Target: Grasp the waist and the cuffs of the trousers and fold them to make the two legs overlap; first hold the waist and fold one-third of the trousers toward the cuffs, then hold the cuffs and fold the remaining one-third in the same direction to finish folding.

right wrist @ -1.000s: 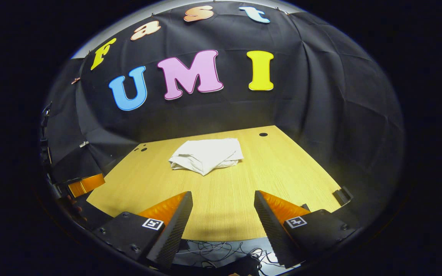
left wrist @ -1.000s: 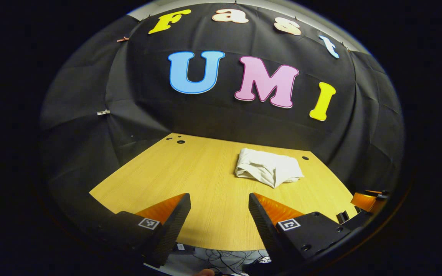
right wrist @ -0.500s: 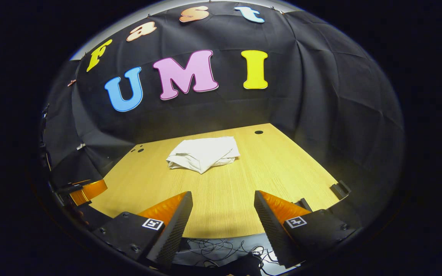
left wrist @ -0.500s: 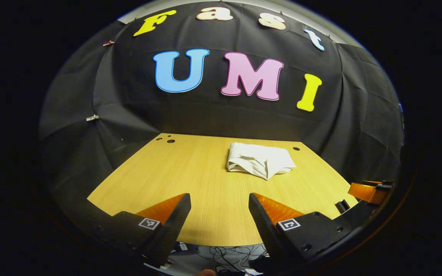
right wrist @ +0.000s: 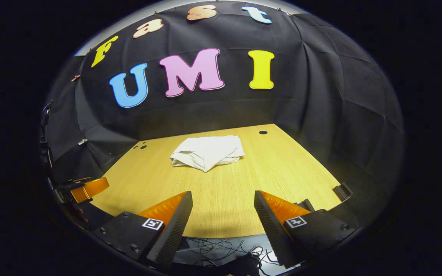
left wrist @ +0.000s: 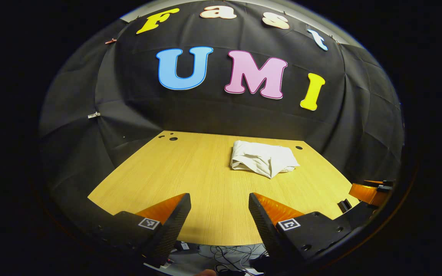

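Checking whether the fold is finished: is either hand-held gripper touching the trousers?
Apart. Both views show bare table between each open gripper and the folded trousers.

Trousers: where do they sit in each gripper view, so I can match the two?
Left gripper view: trousers right of centre, far on the table.
Right gripper view: trousers just left of centre, far.
Shared landmark: single hole in the tabletop right of them.

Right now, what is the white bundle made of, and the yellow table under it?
The trousers look like soft, thin, matte woven cloth, maybe cotton: they slump in rumpled folds. The table looks like light wood or a wood-look laminate: fine straight grain lines and a smooth, faintly shiny top. Which one, I can't tell.
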Tool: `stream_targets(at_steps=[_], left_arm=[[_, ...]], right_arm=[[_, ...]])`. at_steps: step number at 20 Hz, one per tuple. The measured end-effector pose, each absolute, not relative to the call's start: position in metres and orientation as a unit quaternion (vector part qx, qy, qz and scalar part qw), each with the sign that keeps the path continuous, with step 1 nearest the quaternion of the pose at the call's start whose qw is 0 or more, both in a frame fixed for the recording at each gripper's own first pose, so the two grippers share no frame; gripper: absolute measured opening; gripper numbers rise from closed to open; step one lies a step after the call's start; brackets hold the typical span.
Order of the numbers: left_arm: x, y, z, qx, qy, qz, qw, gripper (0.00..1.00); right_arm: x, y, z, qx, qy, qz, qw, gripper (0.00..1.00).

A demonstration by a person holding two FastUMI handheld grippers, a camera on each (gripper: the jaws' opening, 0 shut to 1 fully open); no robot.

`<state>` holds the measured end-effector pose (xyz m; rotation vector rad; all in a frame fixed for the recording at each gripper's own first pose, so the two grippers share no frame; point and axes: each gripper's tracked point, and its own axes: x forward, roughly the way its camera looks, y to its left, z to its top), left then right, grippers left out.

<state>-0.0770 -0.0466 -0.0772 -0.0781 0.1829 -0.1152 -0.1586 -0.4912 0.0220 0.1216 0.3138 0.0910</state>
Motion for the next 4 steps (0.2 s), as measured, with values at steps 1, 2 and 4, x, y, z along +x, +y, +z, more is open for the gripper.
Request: stream_targets(at_steps=[1,2,4], left_arm=[[-0.0762,-0.0455,-0.0769,-0.040,0.091,-0.057,0.993,0.96],[-0.0757,-0.0460,-0.0789,-0.042,0.093,-0.058,0.993,0.96],[-0.0739,-0.0446,-0.0815,-0.040,0.097,-0.058,0.993,0.96]], right_arm=[[-0.1590,-0.4894,0.0203,0.058,0.156,0.047,0.985,0.99],[-0.1584,-0.4880,0.0189,0.056,0.157,0.049,0.985,0.99],[-0.1588,-0.4840,0.0195,0.054,0.156,0.054,0.985,0.99]])
